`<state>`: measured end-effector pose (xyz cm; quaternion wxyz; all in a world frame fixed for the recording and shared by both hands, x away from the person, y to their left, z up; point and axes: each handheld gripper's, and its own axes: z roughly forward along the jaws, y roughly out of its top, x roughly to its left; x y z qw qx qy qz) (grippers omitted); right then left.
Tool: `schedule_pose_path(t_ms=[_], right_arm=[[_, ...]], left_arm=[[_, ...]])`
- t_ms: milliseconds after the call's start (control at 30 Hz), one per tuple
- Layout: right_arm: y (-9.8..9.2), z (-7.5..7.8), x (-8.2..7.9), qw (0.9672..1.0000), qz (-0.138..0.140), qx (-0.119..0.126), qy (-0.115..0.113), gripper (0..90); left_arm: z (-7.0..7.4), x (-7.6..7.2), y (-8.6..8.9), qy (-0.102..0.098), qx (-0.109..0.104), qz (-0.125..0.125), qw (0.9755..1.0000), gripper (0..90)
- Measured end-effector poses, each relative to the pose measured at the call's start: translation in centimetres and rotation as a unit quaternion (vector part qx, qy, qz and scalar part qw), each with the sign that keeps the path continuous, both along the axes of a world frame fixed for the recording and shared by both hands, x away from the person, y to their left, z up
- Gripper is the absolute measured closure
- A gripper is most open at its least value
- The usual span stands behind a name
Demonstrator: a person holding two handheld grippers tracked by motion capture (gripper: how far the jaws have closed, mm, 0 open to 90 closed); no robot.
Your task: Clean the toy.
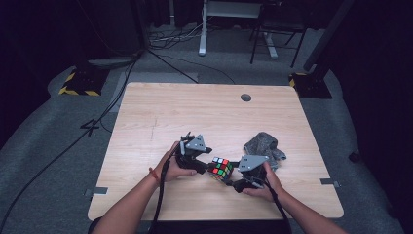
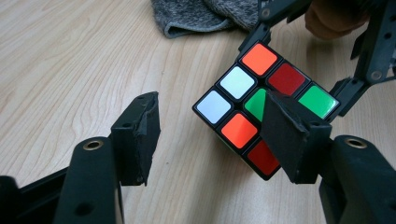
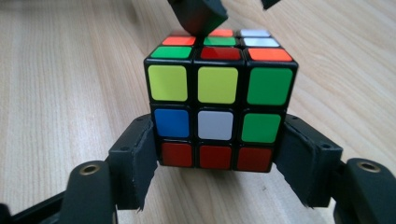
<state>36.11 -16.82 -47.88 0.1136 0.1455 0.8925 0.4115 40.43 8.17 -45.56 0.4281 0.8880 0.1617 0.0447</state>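
Now the right hand-held gripper [image 3: 217,154] clamps the multicoloured plastic puzzle cube [image 3: 217,100] at its bottom layer, above the pale wooden surface [image 1: 170,112]; the left hand-held gripper [image 2: 212,126] is open, one jaw over the cube's top.

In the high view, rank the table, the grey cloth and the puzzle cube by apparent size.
1. Table
2. Grey cloth
3. Puzzle cube, partly hidden by the tools either side of it.

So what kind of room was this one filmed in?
Probably a lab or recording studio, not a home: a bare wooden table stands on grey carpet, with cables trailing across the floor, yellow-and-black striped stand bases at the corners and dark surroundings.
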Motion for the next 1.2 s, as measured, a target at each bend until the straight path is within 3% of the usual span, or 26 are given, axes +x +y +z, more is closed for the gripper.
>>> schedule_pose_path(t_ms=[267,533,733,900,1200], right_arm=[[0.2,0.9,0.5,0.9999,0.009,0.000,-0.005,34.3],[0.2,1.2,0.8,0.9999,0.010,0.000,-0.004,34.2],[0.1,1.3,1.0,0.9999,0.013,0.000,-0.001,33.9],[0.4,1.3,1.3,0.9999,0.013,-0.001,-0.001,33.5],[0.6,1.2,1.6,0.9999,0.015,0.001,0.000,32.6]], left_arm=[[-0.6,0.4,0.5,0.013,0.003,0.002,0.9999,37.6],[-1.2,0.5,0.4,0.011,0.017,0.001,0.9998,35.5],[-1.6,0.5,0.1,0.010,0.034,-0.001,0.9994,35.5],[-2.3,0.6,-0.2,0.010,0.060,-0.004,0.9981,34.5],[-2.4,0.5,-0.3,0.007,0.068,-0.015,0.9976,30.2]])
